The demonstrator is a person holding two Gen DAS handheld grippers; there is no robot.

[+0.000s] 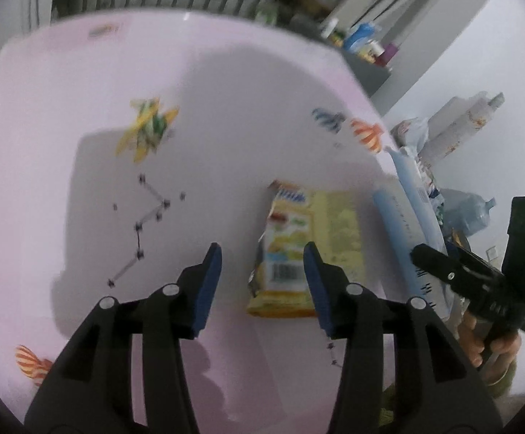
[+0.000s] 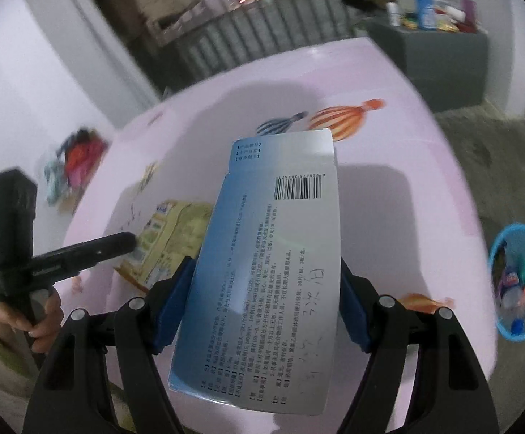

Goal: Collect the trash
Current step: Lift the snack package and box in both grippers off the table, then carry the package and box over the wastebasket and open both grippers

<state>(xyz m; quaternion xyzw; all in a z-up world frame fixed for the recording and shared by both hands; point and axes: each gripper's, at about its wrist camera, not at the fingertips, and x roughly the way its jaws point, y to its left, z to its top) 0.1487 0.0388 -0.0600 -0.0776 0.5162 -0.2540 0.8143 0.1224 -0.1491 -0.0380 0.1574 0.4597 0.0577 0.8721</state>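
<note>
the left gripper (image 1: 262,271)'s jaws stand partly apart with nothing between the pads; in the left wrist view the right pad overlaps the left edge of the wrapper (image 1: 309,249), but i cannot tell whether it touches. the right gripper (image 2: 262,300)'s jaws are wide and clamped on the box (image 2: 273,260), pads pressing its two long sides.

the wrapper looks light, thin and crinkly, probably slippery film, so i judge it will flex and slide rather than lift stiffly; pinching one short edge or a raised fold should serve better than pressing flat on the middle. the box seems light, hollow card, stiff along its length but easy to crush, so a hold across its sides near the middle, as now, suits it.

the wrapper is yellow, with printed food pictures, a blue logo and a barcode, and it lies flat at the lower centre of the left wrist view, on the pink cloth (image 1: 81,72). the box is flat and long, blue fading to white, with a barcode, dense print and some handwriting; it fills the centre of the right wrist view, held above the cloth.

a bin (image 2: 494,253), blue and round, sits at the right edge of that view on the floor, already holding some rubbish. the cloth carries printed balloons, and a hand (image 2: 42,318) grips the left tool at lower left.
</note>
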